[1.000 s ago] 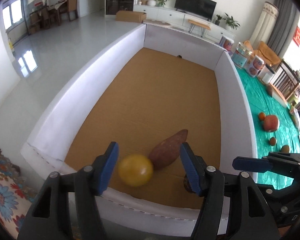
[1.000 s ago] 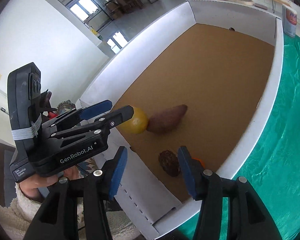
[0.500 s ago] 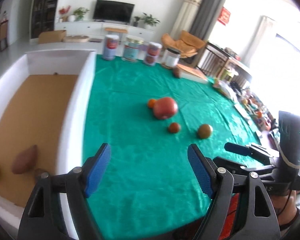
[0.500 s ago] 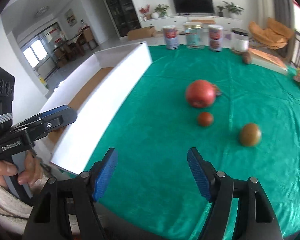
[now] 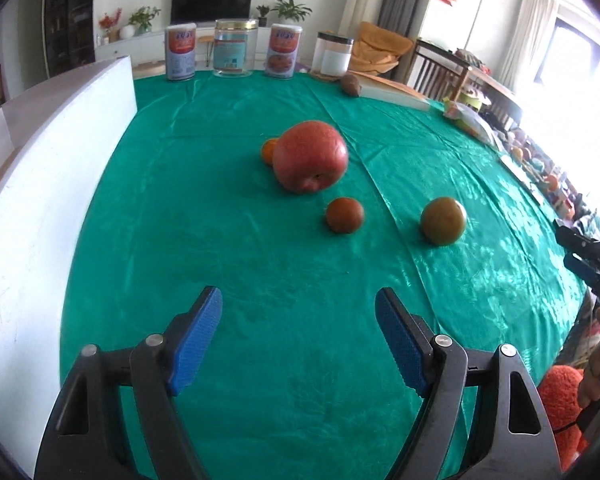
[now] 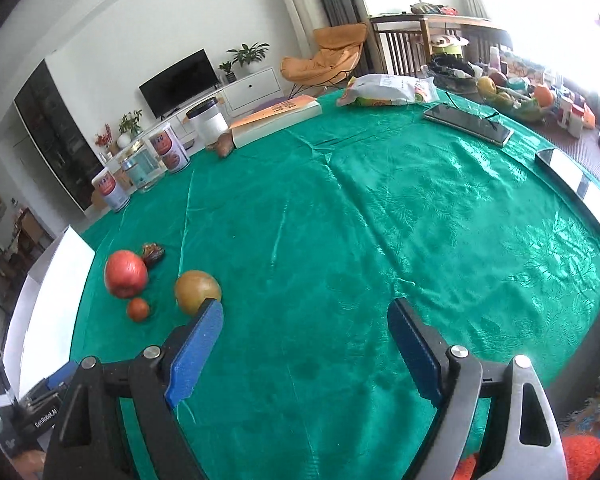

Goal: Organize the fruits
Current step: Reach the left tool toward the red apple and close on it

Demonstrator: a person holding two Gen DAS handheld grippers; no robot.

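Two grippers over the green tablecloth (image 5: pixel 228 240), both spread wide, nothing between the pads. Left gripper (image 5: pixel 298 336): jaws apart, empty, pointing down at bare cloth. Right gripper (image 6: pixel 304 344): jaws have just been opening, also empty, bare cloth under them. Fruits sit loose on the cloth ahead of the left gripper: big red apple (image 5: pixel 311 156) straight ahead, well apart from the fingertips; small orange fruit (image 5: pixel 269 151) touching or just behind its left side; small reddish-brown fruit (image 5: pixel 344 215) nearer than the apple and slightly right; green-brown round fruit (image 5: pixel 443 220) further right. White box wall (image 5: pixel 40 184) runs along the left gripper's left side; its inside is not visible here. From the right gripper the same cluster lies to the left: the green-brown fruit (image 6: pixel 197 291) just past the left fingertip (image 6: pixel 198 344), apple (image 6: pixel 125 274) and small reddish fruit (image 6: pixel 138 309) beyond it, a dark wrinkled fruit (image 6: pixel 153 253) behind the apple. Far ahead: cans and a jar (image 5: pixel 230 48) in a row at the table edge, a book (image 6: pixel 278 118), two phones (image 6: pixel 468 123). The right gripper's body shows at the right edge of the left wrist view.
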